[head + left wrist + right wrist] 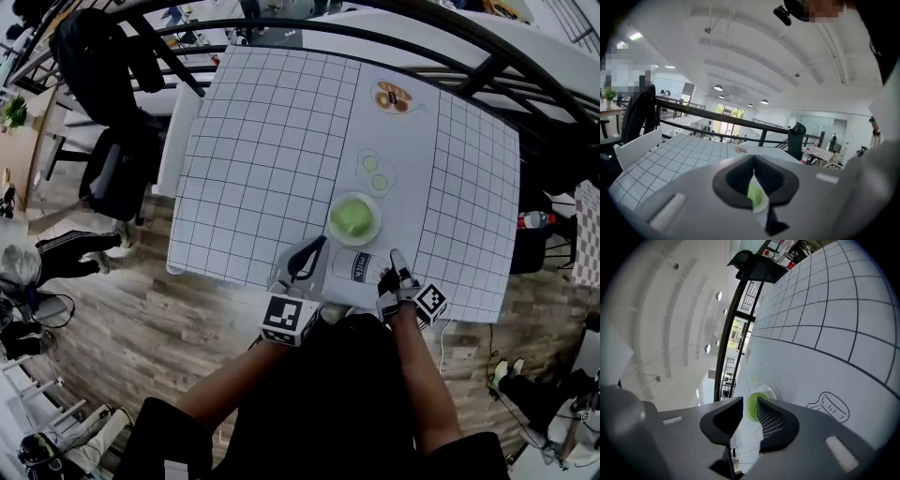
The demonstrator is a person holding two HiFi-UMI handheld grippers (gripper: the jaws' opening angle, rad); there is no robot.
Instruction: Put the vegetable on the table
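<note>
The task's thing is a pale green, crinkled leafy vegetable, heaped in a low round mound that fills most of a shallow round clear plate. The plate rests on a white table cover ruled with a dark grid.

From the left gripper we find the vegetable just ahead and a little to its right; from the right gripper it lies ahead and to its left. Neither claw touches it.

In the left gripper view the dark pads of the left gripper meet at their tips. Behind the tips there is only a thin sliver, through which we see the vegetable; nothing is pinched there.

In the right gripper view the right gripper has its jaws spread with a clear gap. We see the vegetable beyond that gap, farther along the table, not between the pads. This claw holds nothing and hangs above the cover.
</note>
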